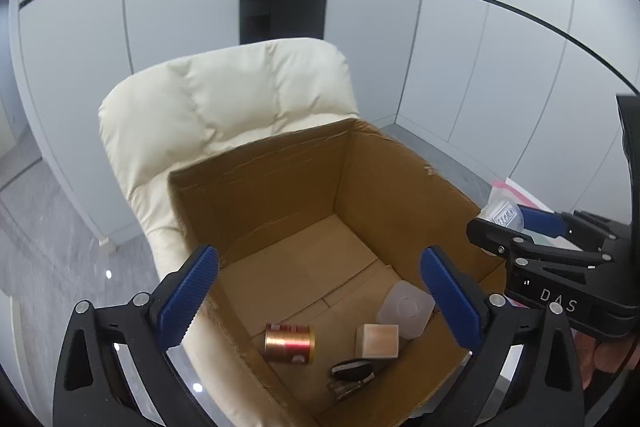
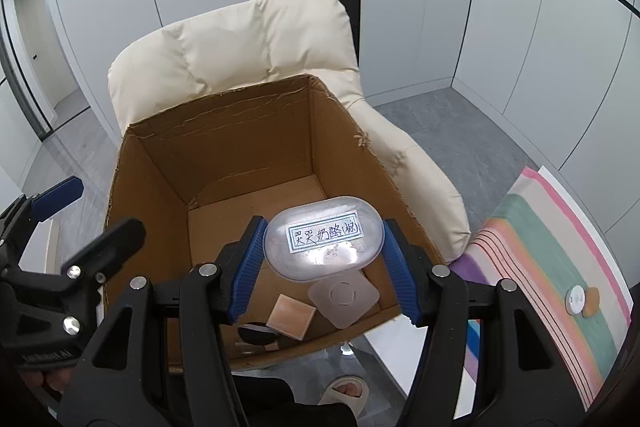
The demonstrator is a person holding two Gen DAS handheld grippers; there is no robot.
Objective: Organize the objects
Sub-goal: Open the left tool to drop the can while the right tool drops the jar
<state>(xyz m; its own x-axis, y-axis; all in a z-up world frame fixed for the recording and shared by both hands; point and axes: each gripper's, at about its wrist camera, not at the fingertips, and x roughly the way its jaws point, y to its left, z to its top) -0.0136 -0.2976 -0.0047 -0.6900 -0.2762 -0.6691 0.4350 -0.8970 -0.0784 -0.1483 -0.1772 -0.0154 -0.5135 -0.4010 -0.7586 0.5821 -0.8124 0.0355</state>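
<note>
The right hand-held gripper point(image 2: 323, 259) is clamped on a clear oval container point(image 2: 324, 239) with a handwritten label, its blue pads pressing the two short ends. It holds the container above the open cardboard box point(image 2: 224, 163), over the box's 5 o'clock corner in the right wrist view. The box stands against a cream padded chair point(image 2: 248, 43).

On the box floor lie a frosted square lid point(image 1: 406, 307), a pale cube point(image 1: 378, 341) just beside it at its 8 o'clock, a copper-coloured spool point(image 1: 289, 342) on its side at the cube's 9 o'clock, and a dark key fob point(image 1: 352, 373) toward 6 o'clock.

The left hand-held gripper point(image 1: 320, 303) hangs over the box with its jaws wide apart, holding nothing. At 4 o'clock of the right wrist view, a striped mat point(image 2: 560, 267) carries a small white disc point(image 2: 576, 299).
</note>
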